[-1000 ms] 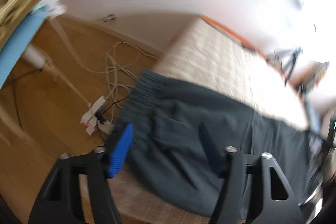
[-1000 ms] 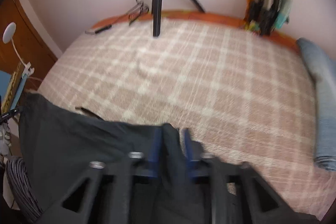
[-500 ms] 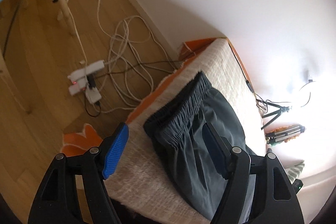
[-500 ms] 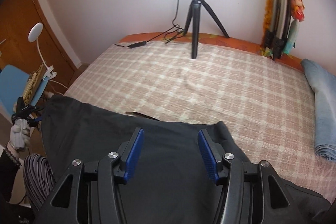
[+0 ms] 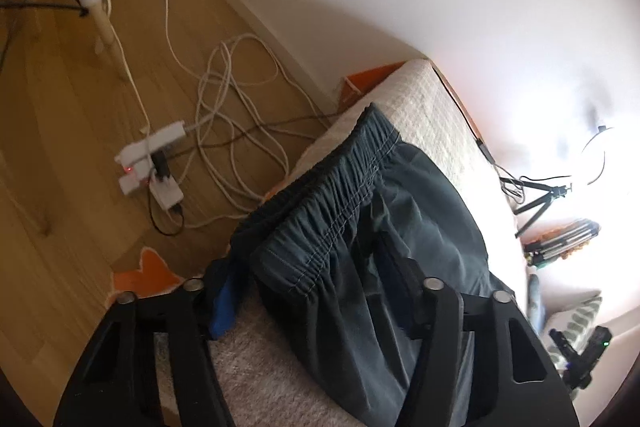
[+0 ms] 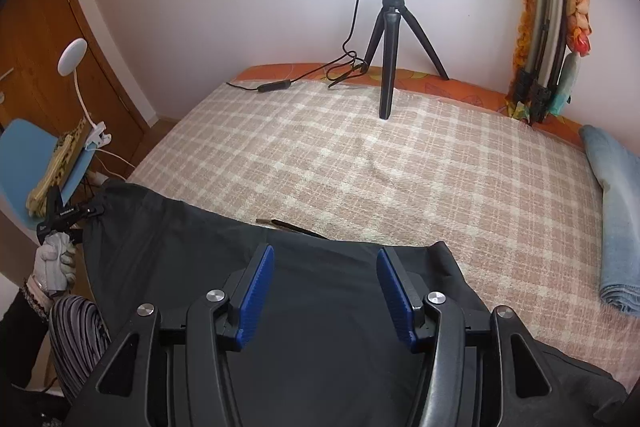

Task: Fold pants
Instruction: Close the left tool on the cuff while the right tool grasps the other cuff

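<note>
Risk of pinching only one layer of the dark pants [image 5: 384, 227] lying on the checked bed [image 6: 360, 155], with the left hand-held gripper [image 5: 316, 291] closing around the waistband corner at the bed's edge and the right hand-held gripper [image 6: 326, 291] apart, empty, above the cloth.

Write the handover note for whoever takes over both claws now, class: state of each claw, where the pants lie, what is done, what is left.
Left claw: closing on the waistband corner of the dark grey pants at the bed's edge; cloth is between the fingers, pads not visibly pressing yet.
Right claw: open, holding nothing, above the pants' leg end.
Pants: spread along the near side of the checked blanket; they look folded lengthwise, leg on leg, though that is not certain.
Left to do: finish the waistband grip, take the leg end, bring the ends together.
</note>
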### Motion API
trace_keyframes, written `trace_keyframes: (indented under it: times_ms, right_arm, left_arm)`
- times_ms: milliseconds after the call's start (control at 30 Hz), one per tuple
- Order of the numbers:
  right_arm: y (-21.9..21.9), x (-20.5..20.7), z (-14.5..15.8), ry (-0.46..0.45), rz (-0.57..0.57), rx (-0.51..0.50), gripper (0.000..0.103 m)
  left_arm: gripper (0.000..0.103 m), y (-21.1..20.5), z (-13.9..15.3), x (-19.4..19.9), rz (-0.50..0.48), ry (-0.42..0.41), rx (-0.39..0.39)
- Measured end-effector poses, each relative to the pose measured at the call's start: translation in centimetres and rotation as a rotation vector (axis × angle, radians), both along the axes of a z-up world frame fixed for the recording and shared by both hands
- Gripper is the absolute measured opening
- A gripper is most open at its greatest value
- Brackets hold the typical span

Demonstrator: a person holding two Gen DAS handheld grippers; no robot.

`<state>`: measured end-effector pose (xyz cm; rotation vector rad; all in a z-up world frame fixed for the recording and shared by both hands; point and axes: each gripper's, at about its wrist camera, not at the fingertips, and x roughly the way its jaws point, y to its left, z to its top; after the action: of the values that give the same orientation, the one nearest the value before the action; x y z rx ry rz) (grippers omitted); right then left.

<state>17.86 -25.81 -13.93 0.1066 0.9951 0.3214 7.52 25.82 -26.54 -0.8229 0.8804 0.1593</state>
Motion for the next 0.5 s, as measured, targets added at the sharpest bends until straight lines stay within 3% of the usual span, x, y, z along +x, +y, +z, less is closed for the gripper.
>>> trace_keyframes:
  times_ms: [200, 333, 500]
  right_arm:
    - [1.1, 0.0, 0.0, -0.006, 0.018, -0.027, 0.056]
    - [2.3, 0.0, 0.4, 0.000, 0.041, 0.001, 0.056]
    - [5.8, 0.1, 1.7, 0.011, 0.121, 0.073, 0.059]
  left_arm:
    - [0.020, -1.3, 2.1, 0.0, -0.023, -0.042, 0.169]
    - [0.018, -4.3, 4.8, 0.4, -0.099, -0.087, 0.374]
    - [0.017, -10.5, 7.6, 0.6, -0.287, -0.186, 0.656]
